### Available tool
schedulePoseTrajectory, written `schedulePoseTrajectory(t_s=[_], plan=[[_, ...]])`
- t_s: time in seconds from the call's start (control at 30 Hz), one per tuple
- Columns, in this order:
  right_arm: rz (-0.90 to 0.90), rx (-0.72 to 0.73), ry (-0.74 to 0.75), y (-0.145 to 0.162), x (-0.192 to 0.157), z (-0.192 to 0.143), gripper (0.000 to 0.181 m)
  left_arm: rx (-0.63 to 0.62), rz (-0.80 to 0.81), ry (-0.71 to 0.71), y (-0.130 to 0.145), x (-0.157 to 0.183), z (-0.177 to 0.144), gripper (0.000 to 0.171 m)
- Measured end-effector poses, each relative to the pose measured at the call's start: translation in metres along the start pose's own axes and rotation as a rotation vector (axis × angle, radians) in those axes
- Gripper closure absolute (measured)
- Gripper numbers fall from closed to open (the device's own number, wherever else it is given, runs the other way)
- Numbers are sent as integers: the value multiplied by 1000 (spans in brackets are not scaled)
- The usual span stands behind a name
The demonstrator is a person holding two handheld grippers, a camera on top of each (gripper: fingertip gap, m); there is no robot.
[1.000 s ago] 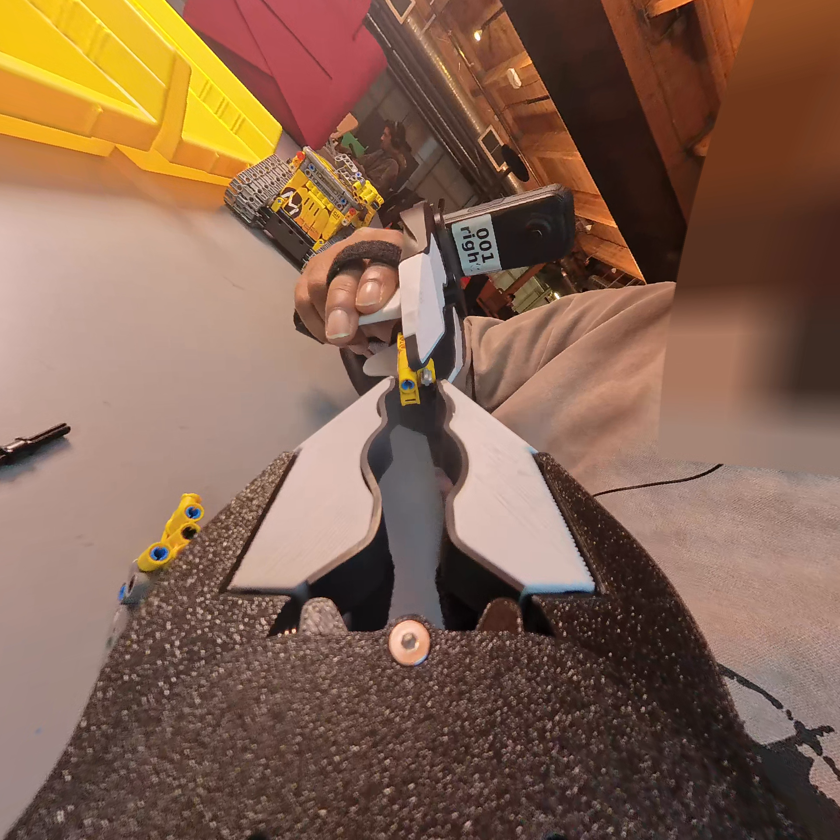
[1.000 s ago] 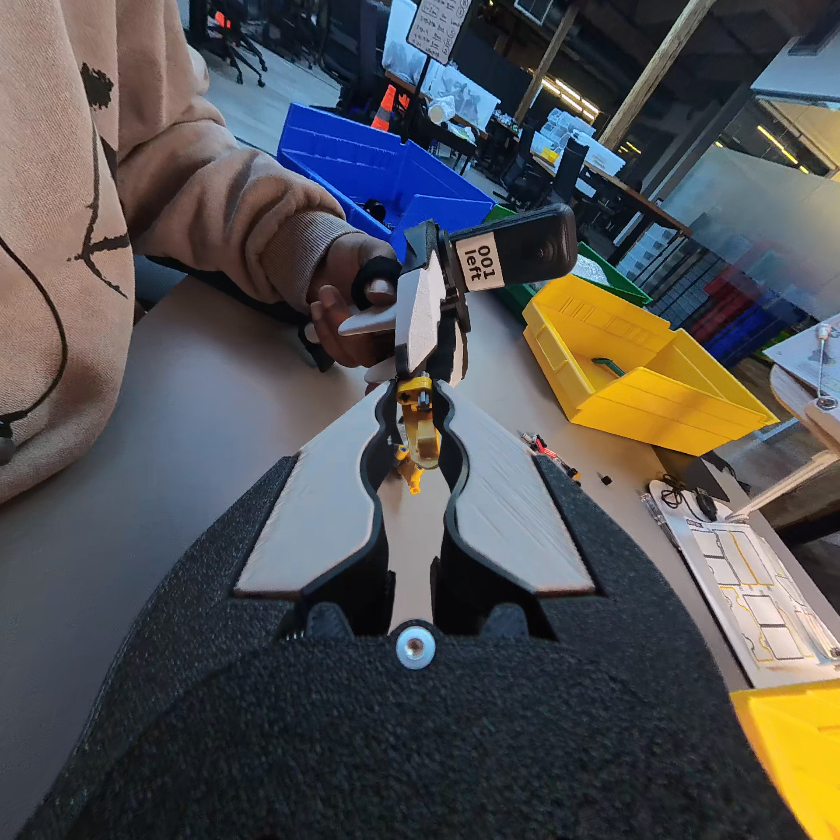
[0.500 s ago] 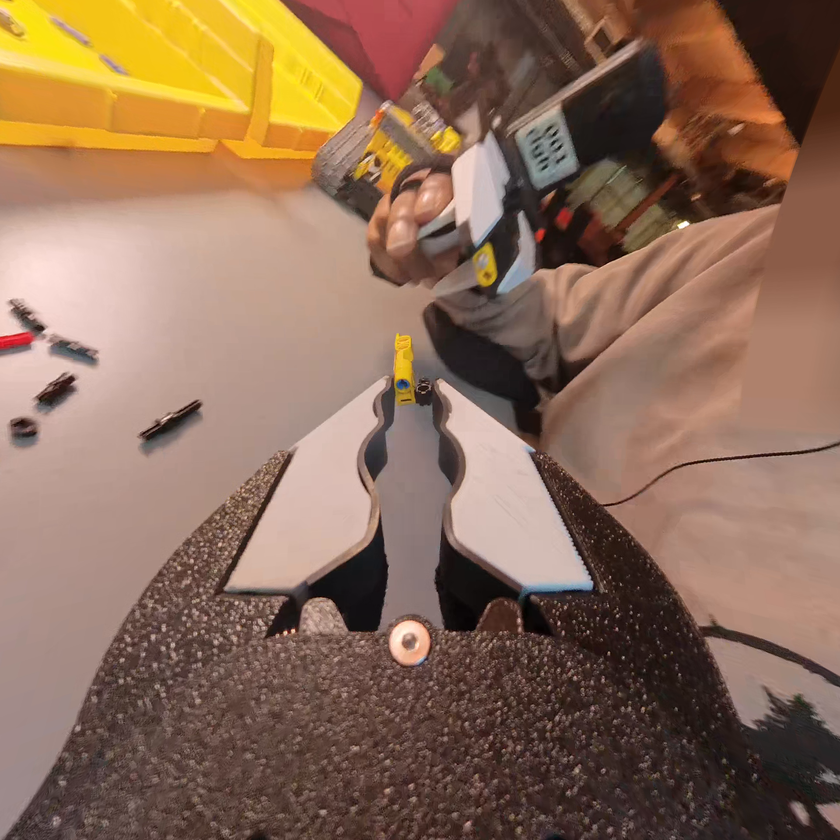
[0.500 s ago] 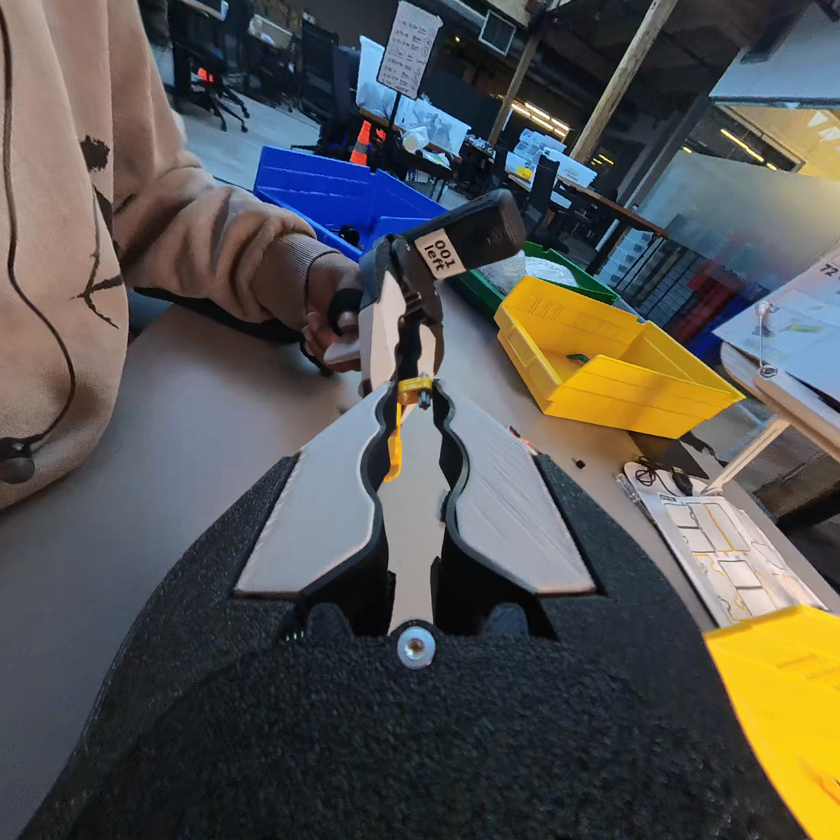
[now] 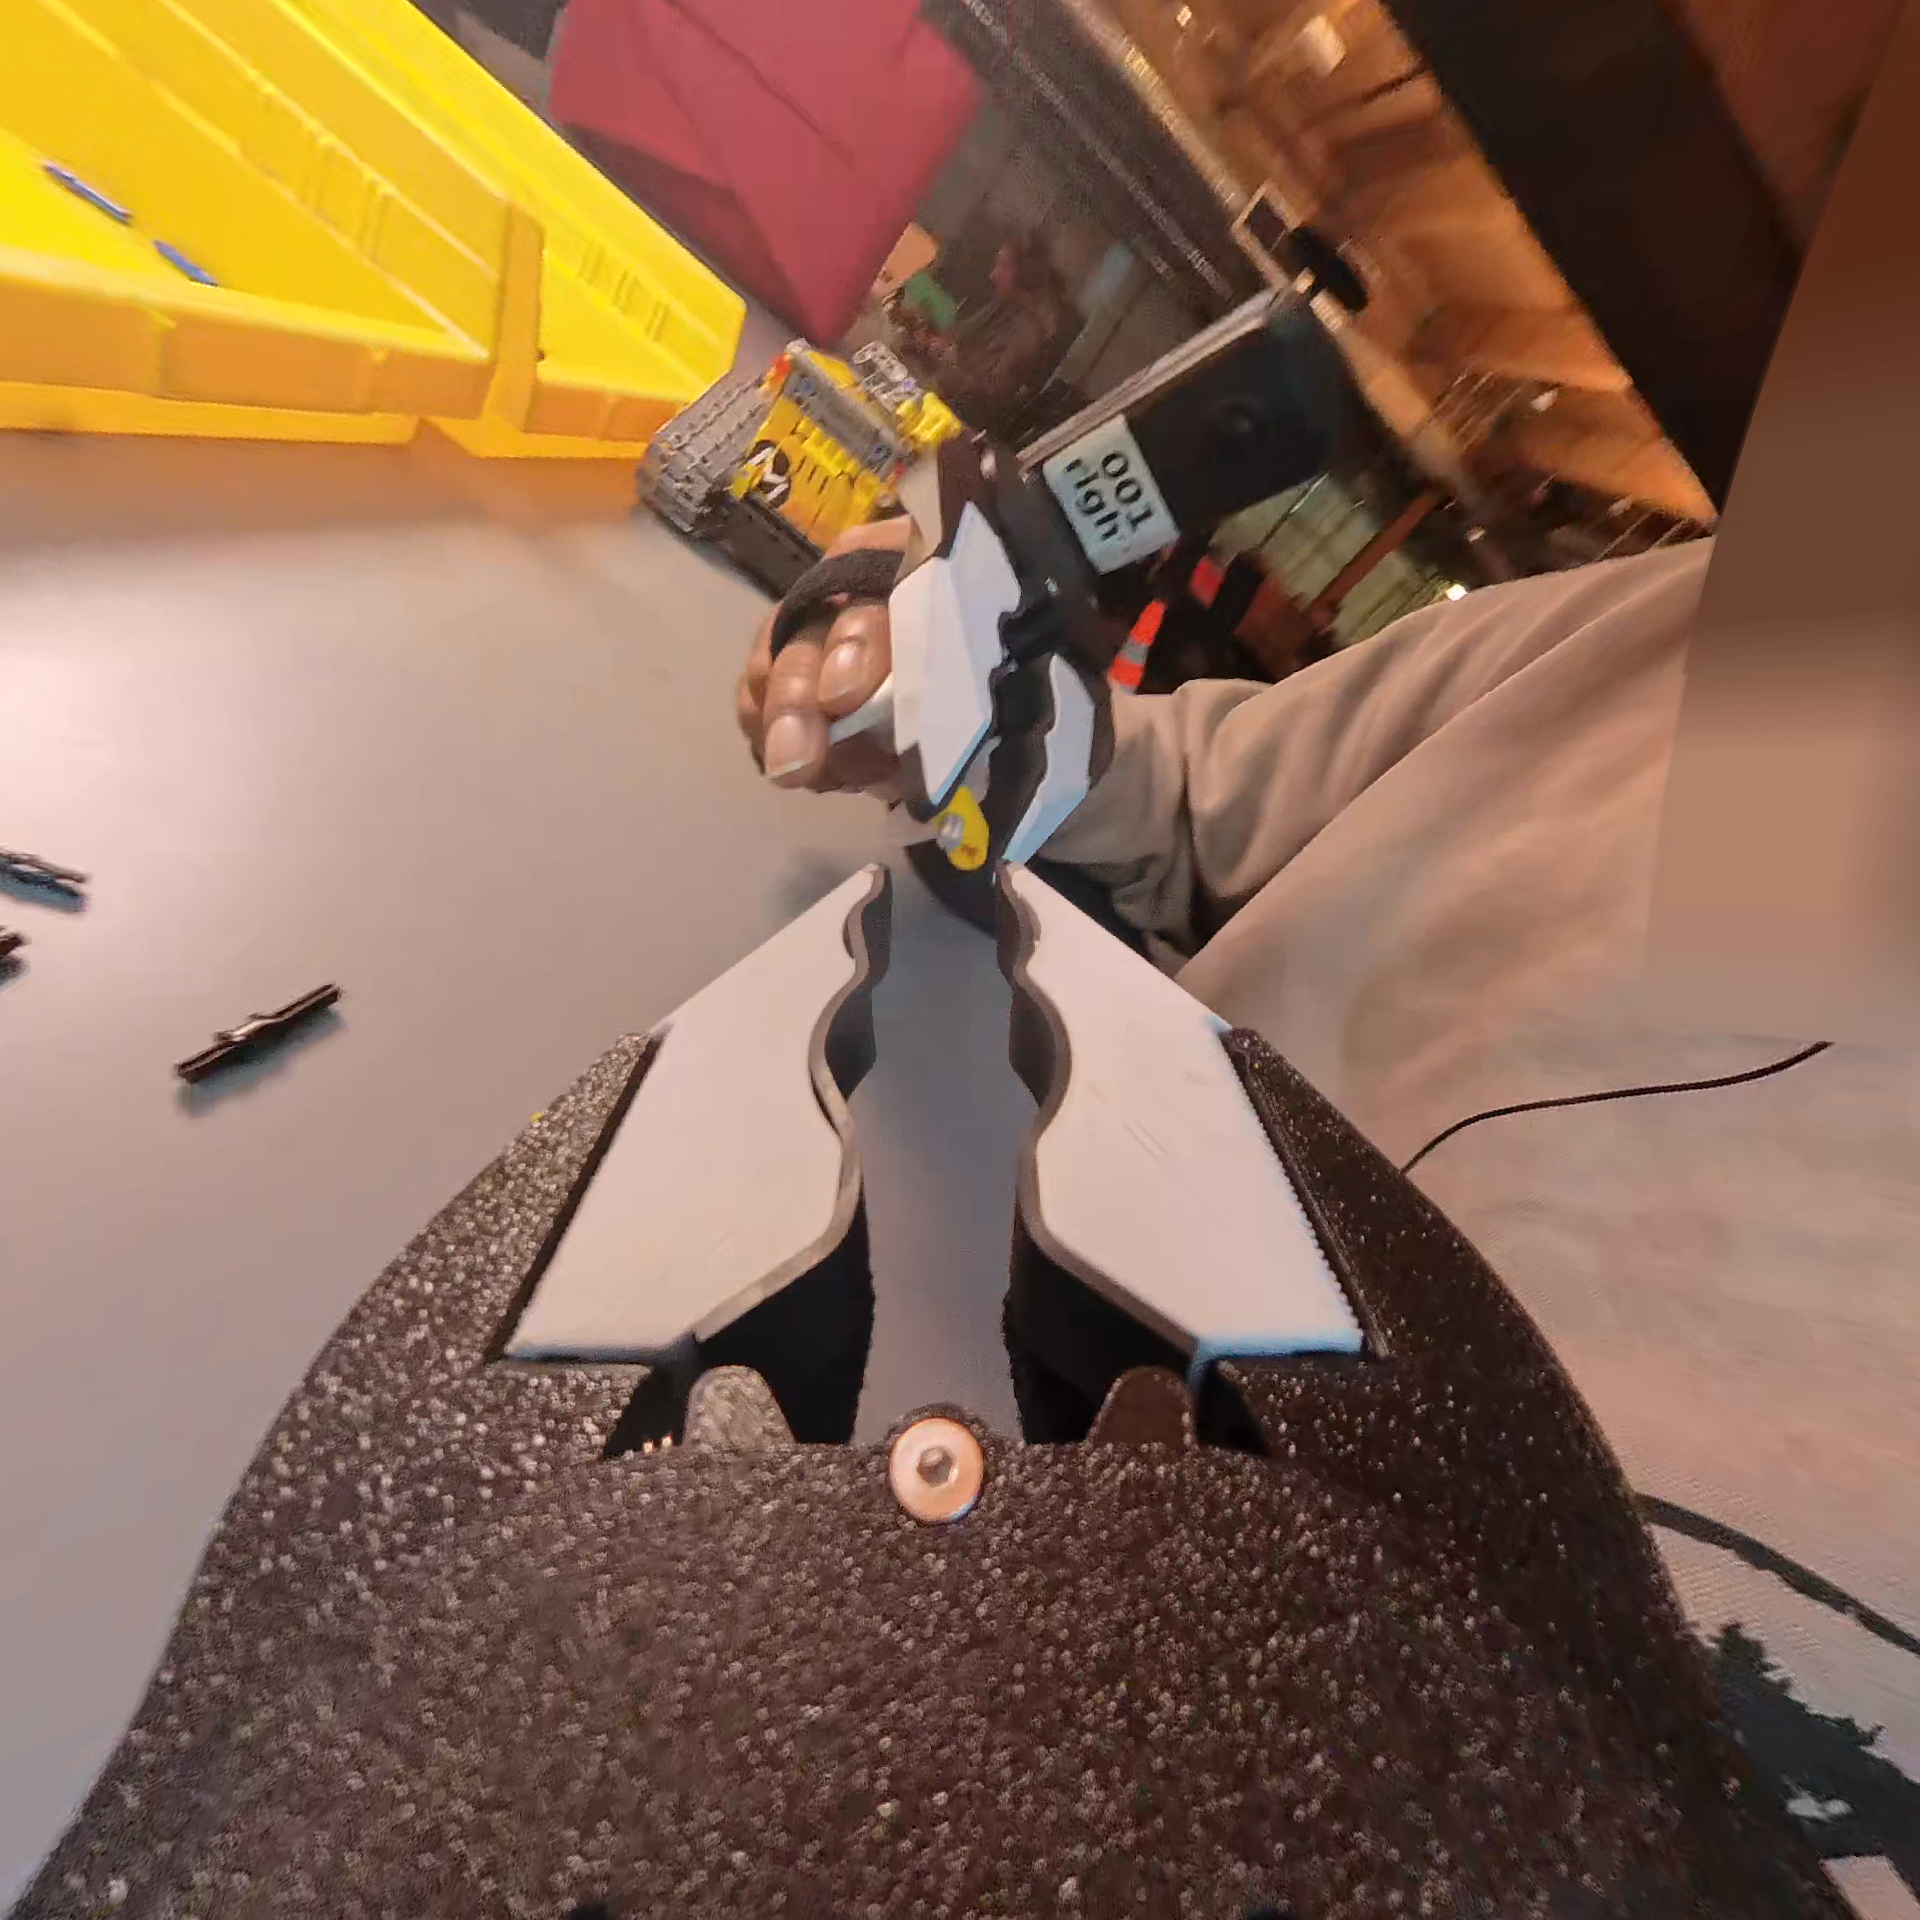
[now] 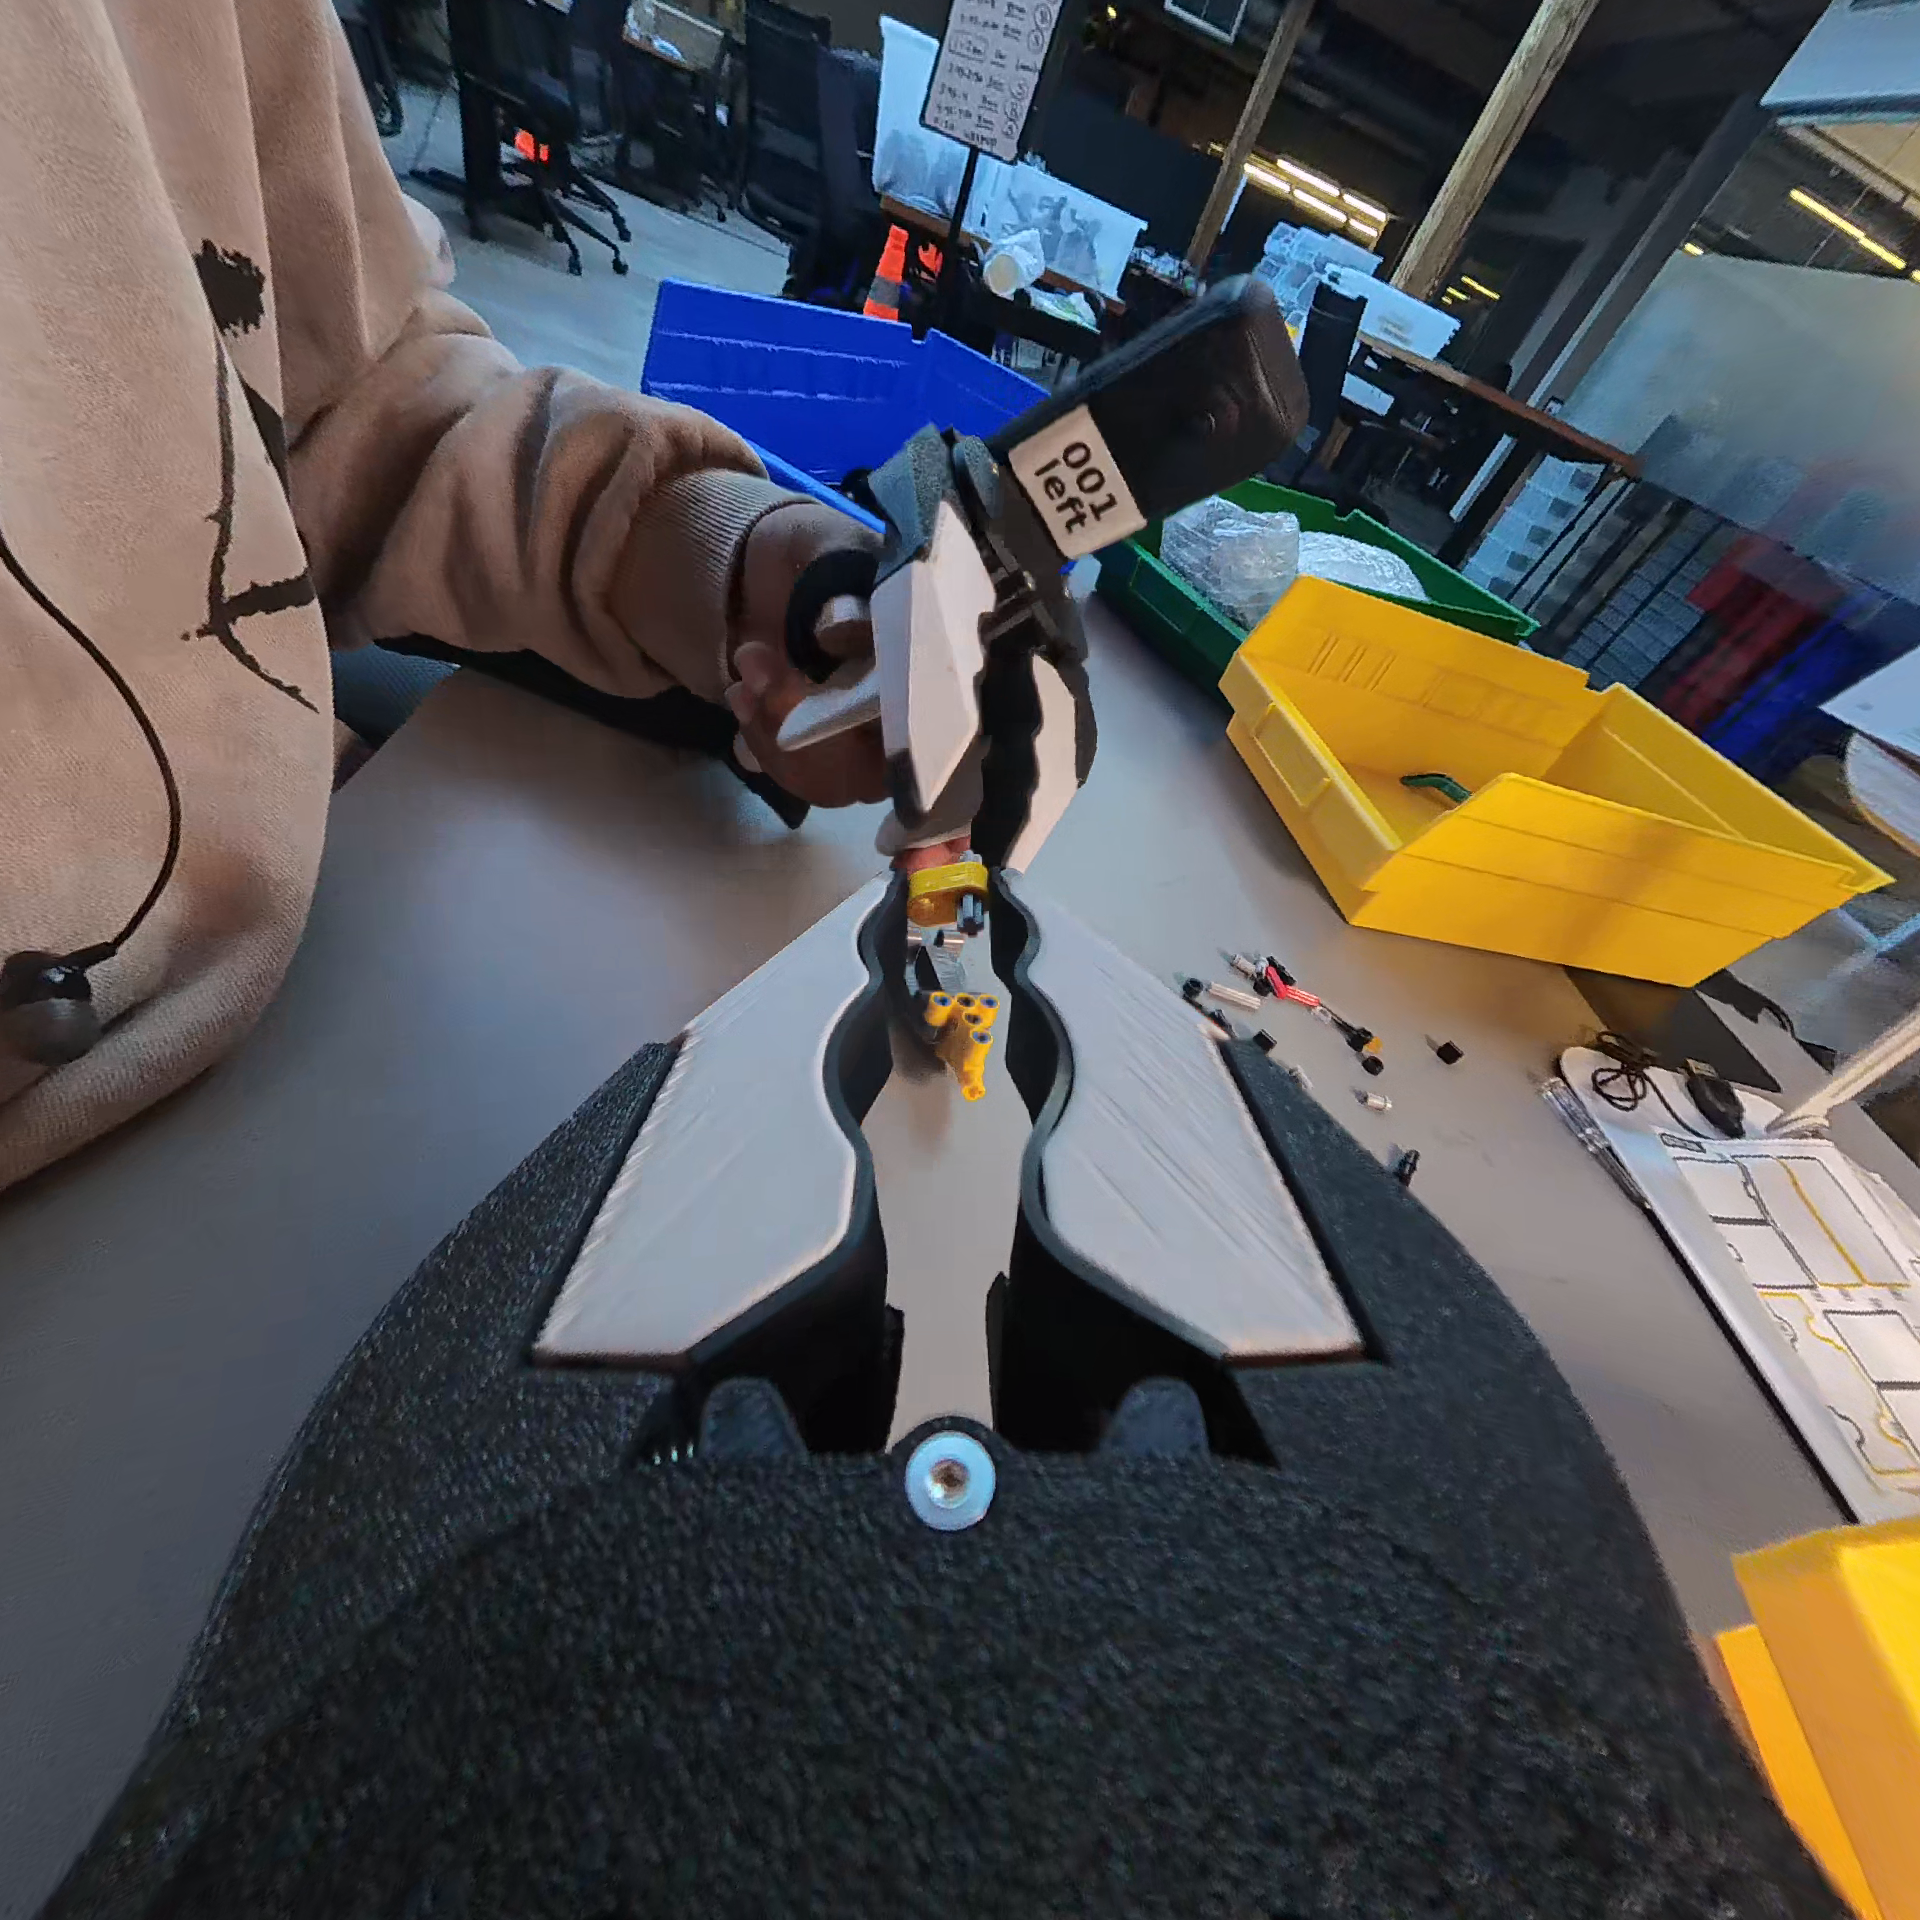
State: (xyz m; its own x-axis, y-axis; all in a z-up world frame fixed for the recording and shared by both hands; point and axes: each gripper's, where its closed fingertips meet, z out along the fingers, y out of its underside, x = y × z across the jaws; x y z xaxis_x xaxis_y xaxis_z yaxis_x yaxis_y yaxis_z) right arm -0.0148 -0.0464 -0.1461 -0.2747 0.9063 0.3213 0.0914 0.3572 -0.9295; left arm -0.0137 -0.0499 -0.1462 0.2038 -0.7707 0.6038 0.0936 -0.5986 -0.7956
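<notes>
My right gripper [image 6: 943, 883] is shut on a small yellow brick piece [image 6: 935, 891] with a black pin in it. It holds the piece above the grey table [image 6: 520, 987]. My left gripper [image 5: 945, 883] has its jaws a narrow gap apart with nothing between them. Its tips point at the right gripper [image 5: 982, 842] and the yellow piece [image 5: 961, 828] from just short of them. In the right wrist view the left gripper [image 6: 971, 836] hangs tip-down right over the held piece. Another yellow piece with blue pins [image 6: 961, 1023] lies on the table beneath.
Yellow bins [image 5: 260, 260] [image 6: 1507, 779] stand on the table, with a blue bin [image 6: 810, 374] and a green bin [image 6: 1299, 551] behind. A yellow tracked brick model [image 5: 800, 457] stands behind. Loose small parts [image 6: 1299, 997], a black pin [image 5: 258, 1034] and a printed sheet [image 6: 1766, 1247] lie nearby. Only a small space, under 4 cm, lies between the two pairs of fingers.
The yellow piece my left gripper held half a second ago is gone from its tips. The two grippers have come back tip to tip. The right gripper still grips its yellow piece.
</notes>
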Motion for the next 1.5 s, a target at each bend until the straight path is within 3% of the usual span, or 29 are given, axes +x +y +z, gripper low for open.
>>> schedulePoseTrajectory(t_s=[0.17, 0.63, 1.13, 1.27, 1.4, 1.5], plan=[[-32, -9, 2, -2, -5, 5, 168, 8, -45, 45, 2, 5, 5, 165], [-191, -69, 50, -2, -6, 5, 168, 86, -258, 169, -2, 6, 5, 168], [-179, -66, 35, -8, 0, 0, 170, 64, -122, 140, -7, 9, 2, 171], [-118, -25, 154, -16, 33, -40, 170, 239, -111, -18, -34, -23, -54, 171], [-102, -144, 59, 16, 19, -15, 168, 92, -38, -34, -18, -20, -24, 169], [-20, -243, -3, 50, 12, -8, 168, 63, -59, -63, -9, -26, -19, 169]])
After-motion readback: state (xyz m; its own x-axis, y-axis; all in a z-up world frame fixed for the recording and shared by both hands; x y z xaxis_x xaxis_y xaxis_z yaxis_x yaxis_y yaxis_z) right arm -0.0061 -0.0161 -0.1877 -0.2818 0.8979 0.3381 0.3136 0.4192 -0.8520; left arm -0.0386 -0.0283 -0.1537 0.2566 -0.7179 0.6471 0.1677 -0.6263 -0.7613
